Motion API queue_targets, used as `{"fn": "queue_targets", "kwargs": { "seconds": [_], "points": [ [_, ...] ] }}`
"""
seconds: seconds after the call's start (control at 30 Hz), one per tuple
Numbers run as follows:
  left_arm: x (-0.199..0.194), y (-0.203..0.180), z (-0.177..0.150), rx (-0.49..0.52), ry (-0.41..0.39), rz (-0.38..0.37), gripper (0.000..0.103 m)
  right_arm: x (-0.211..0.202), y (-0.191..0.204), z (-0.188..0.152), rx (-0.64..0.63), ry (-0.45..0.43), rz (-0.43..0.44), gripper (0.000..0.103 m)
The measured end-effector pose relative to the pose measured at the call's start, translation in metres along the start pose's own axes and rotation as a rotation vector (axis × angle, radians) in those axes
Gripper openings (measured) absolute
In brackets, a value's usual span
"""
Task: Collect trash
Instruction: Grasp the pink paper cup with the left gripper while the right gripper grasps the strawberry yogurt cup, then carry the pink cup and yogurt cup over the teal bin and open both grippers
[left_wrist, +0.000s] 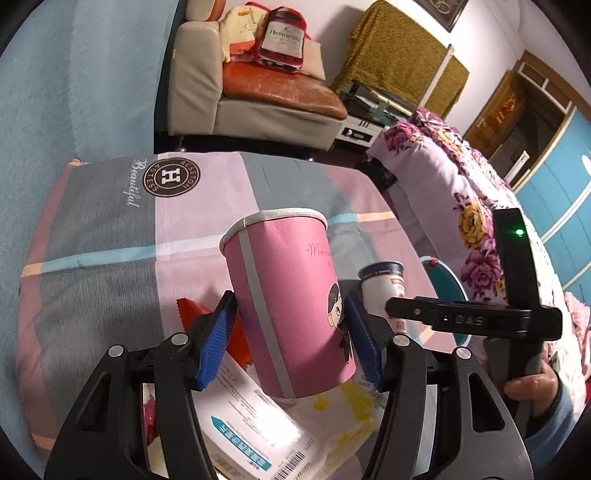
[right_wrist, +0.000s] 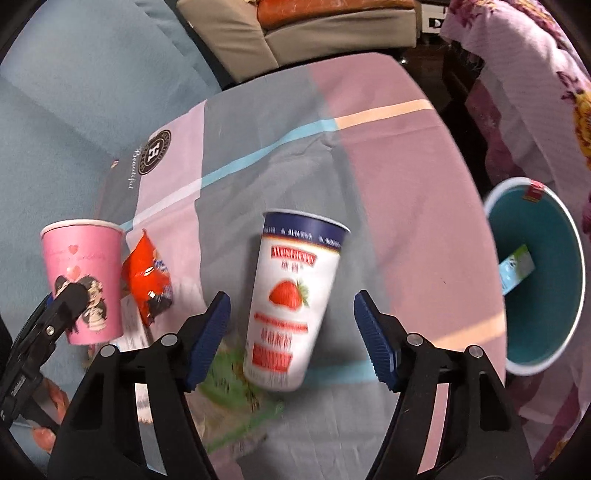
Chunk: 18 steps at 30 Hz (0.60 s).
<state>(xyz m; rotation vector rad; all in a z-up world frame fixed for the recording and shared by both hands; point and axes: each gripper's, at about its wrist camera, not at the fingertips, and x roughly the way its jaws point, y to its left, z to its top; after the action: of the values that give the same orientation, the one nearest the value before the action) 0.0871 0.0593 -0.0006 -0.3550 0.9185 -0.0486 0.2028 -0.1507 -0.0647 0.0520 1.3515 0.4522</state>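
A pink paper cup (left_wrist: 288, 302) stands between the blue pads of my left gripper (left_wrist: 291, 332), which are pressed to its sides; it also shows in the right wrist view (right_wrist: 83, 280). A white strawberry yogurt cup (right_wrist: 291, 310) stands between the wide-open fingers of my right gripper (right_wrist: 291, 332), not touched; it also shows in the left wrist view (left_wrist: 384, 284). A red snack wrapper (right_wrist: 147, 277), a white printed packet (left_wrist: 243, 417) and a green wrapper (right_wrist: 236, 387) lie on the cloth. A teal bin (right_wrist: 535, 280) stands at the right with a carton inside.
The table is covered by a pink and grey cloth (left_wrist: 110, 229). A sofa (left_wrist: 258, 92) stands behind it. A flowered quilt (left_wrist: 461, 192) lies to the right, beside the bin. The other handheld gripper (left_wrist: 480, 317) is close on the right of the pink cup.
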Motion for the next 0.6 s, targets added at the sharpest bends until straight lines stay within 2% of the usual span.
{"fn": "queue_targets", "kwargs": {
  "seconds": [0.2, 0.23, 0.27, 0.6],
  "points": [
    [0.011, 0.001, 0.0, -0.004, 0.02, 0.006, 0.061, 0.017, -0.003, 0.007, 0.013, 0.01, 0.011, 0.066],
    [0.013, 0.0, 0.0, -0.003, 0.022, 0.005, 0.061, 0.018, -0.002, 0.007, 0.008, 0.01, 0.014, 0.055],
    [0.014, -0.001, 0.0, -0.002, 0.023, 0.004, 0.061, 0.019, -0.002, 0.006, 0.002, 0.012, 0.015, 0.05],
    [0.017, -0.029, 0.0, 0.044, 0.03, -0.014, 0.061, -0.025, -0.006, -0.007, -0.018, -0.082, 0.02, 0.05]
  ]
}}
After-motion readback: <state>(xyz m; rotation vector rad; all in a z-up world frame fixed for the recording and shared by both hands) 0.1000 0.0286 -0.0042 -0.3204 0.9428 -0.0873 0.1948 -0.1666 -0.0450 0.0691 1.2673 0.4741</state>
